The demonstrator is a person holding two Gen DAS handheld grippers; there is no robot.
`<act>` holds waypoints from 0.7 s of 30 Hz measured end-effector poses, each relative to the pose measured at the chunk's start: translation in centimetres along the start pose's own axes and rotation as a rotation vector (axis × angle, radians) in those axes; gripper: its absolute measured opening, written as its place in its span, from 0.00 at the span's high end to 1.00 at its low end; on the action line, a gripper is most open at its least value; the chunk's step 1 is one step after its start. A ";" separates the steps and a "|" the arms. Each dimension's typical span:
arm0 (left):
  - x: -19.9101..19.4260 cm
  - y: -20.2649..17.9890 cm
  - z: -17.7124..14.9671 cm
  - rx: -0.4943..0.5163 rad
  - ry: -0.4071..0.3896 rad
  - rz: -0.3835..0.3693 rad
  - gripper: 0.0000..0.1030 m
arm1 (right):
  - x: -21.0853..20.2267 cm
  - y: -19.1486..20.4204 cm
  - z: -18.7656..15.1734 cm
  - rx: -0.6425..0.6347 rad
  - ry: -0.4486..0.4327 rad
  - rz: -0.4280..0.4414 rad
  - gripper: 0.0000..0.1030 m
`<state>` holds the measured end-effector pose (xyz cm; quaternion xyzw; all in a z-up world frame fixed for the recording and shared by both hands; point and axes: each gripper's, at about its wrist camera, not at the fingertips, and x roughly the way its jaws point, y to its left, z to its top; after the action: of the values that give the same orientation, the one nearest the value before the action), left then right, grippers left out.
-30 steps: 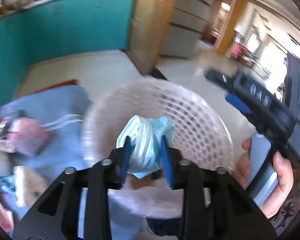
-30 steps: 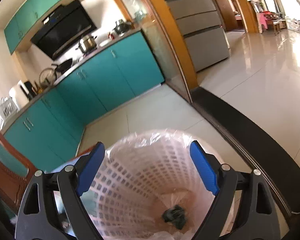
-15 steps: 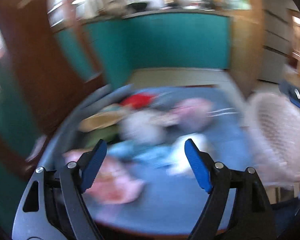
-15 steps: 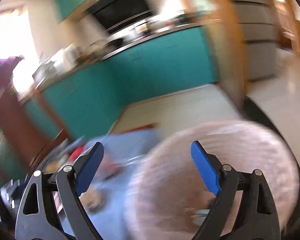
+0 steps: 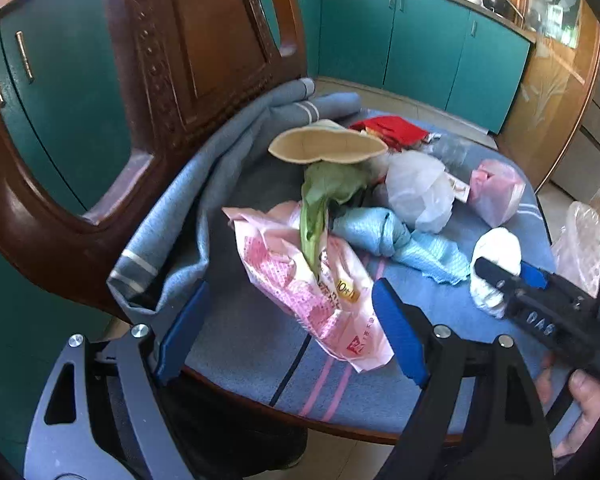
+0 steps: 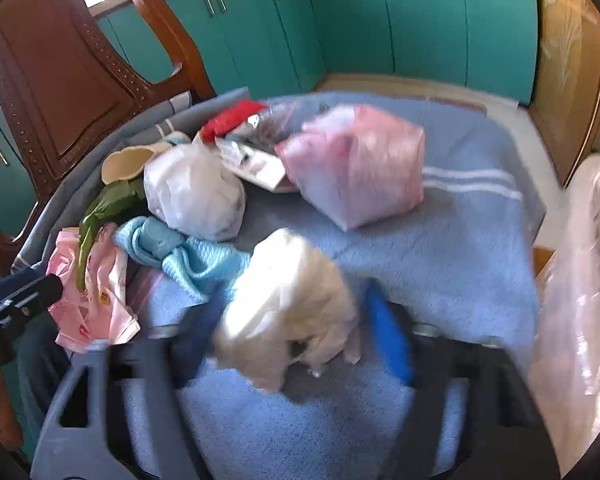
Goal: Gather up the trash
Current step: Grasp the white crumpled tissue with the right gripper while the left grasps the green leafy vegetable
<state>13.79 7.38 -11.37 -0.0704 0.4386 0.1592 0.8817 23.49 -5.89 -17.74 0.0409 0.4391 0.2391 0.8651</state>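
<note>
On the chair seat: a blue towel [image 6: 440, 248] covers the seat of a wooden chair [image 5: 204, 52], and the litter lies heaped on it.
Basket: a white mesh basket [image 6: 588, 280] lined with a clear bag stands off the seat's edge at 3 o'clock in the right wrist view. Its inside cannot be seen.
Pink translucent bag [image 6: 356, 168]: it is closed and bulging, toward 12 o'clock of the heap. Something pale shows through, too unclear to name.
White plastic bag [image 6: 192, 196]: it sits full just beside the pink one, at its 9 o'clock. Its contents are hidden.
Pink printed bag [image 5: 316, 276]: it lies flat and crumpled at the near edge, with a green leaf [image 5: 320, 200] across it.
Paper cup [image 5: 328, 146]: it lies on its side at the back, its mouth squashed flat, with a red wrapper [image 5: 392, 130] at its 3 o'clock.
Pale blue cloth [image 5: 396, 240]: it is knotted and lies between the printed bag and the white wad.
White wad [image 6: 288, 312]: this crumpled piece rests on the towel at the near side, between the right tool's pads.
Right tool [image 6: 296, 292]: its jaws have just been closing around the wad. Blur hides whether the pads already press it.
Left tool [image 5: 290, 286]: its jaws have just been opening and stand wide, gripping nothing. The printed bag's near end lies on the towel below the gap.
</note>
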 end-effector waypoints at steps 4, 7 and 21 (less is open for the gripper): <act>-1.1 0.3 1.2 0.003 -0.098 0.086 0.19 | -0.4 -0.1 -0.6 0.005 0.000 0.014 0.53; -1.8 -0.1 2.9 0.059 -0.166 0.069 0.19 | -0.6 -0.5 -0.8 0.018 0.004 0.031 0.53; 5.5 -1.9 5.6 0.051 0.031 -0.013 0.80 | -1.6 -0.6 -0.9 0.011 -0.011 0.031 0.53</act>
<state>21.78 8.32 -12.40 -0.0532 0.4555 0.1414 0.8773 22.19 -7.22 -17.29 0.0538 0.4351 0.2500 0.8633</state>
